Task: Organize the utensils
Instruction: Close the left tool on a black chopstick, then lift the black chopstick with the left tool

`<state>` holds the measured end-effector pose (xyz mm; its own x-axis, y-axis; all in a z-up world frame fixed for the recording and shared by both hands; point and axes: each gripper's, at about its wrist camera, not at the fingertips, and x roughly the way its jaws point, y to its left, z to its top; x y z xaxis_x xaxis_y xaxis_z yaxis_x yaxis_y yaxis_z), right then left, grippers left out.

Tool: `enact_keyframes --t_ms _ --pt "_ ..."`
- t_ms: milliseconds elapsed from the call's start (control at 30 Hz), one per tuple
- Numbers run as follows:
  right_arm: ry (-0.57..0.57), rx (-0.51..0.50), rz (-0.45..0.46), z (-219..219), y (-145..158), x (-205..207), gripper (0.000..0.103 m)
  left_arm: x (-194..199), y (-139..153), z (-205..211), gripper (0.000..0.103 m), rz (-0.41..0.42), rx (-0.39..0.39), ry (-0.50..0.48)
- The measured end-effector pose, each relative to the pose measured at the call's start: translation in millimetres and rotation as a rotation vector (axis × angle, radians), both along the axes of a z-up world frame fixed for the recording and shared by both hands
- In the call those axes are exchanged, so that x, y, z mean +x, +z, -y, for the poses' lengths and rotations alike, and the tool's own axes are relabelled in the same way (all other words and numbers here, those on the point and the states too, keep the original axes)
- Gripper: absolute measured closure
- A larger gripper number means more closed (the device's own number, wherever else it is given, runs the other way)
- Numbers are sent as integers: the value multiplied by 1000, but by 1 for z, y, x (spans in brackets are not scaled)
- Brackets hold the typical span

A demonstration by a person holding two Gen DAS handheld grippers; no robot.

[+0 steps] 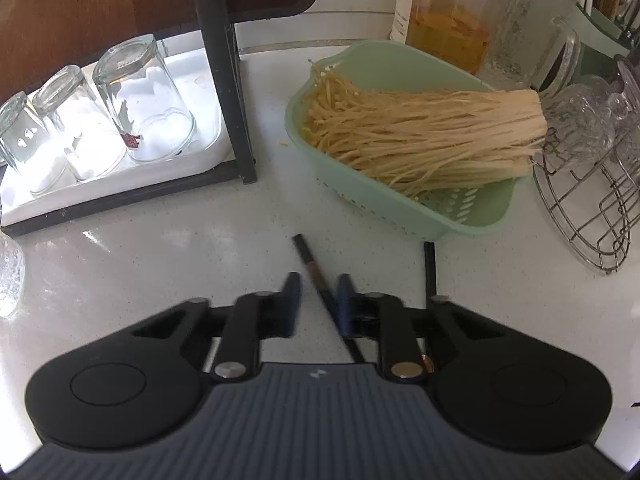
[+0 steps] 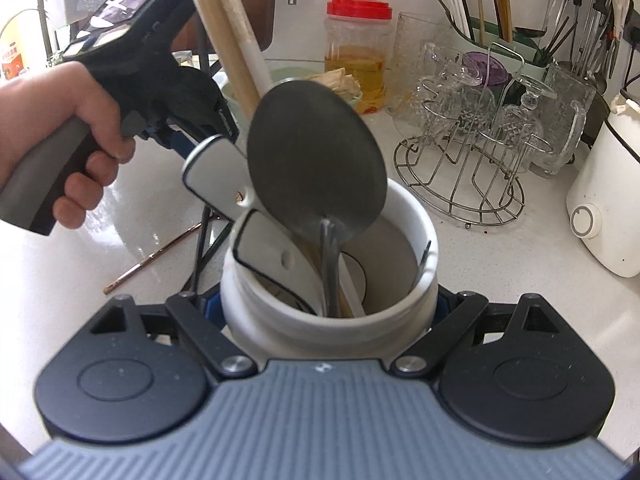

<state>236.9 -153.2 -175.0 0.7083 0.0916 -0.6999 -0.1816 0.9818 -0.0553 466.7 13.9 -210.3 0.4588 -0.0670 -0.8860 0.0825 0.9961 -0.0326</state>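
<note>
Green colander (image 1: 472,216) beside chopstick (image 1: 310,264), glasses (image 1: 144,100) left

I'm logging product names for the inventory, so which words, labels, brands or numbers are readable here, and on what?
Nothing reads clearly.
Label on the red-lidded jar: print too small and blurred.
Red mark on an upturned glass: unreadable.
Red packet at far left: blurred.
Small emblem on each gripper's grey body: a logo, no letters.
Screen on the left gripper: only shapes.

2 close wrist views angled down at countertop (image 1: 160,248); shared wire rack (image 2: 460,184).
</note>
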Motion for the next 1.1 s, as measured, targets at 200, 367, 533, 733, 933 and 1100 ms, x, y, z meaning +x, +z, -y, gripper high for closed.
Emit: enact_keyframes --t_ms 200,367,533,733,933,1100 --pt "14 1 -14 0 1 5 11 4 -1 -1 96 1 6 -7" --pt "27 -2 -23 1 1 7 11 -7 5 -7 96 23 -15 -15" --pt "49 -6 -36 1 2 11 11 -27 27 -18 96 60 -47 -7" --pt "68 -6 -41 1 2 16 11 -54 56 -31 96 113 -91 -2" --pt "90 -1 -20 2 0 14 11 -88 85 -46 96 154 -136 4" --pt "94 -1 -23 1 1 14 11 -110 105 -57 96 178 -175 26"
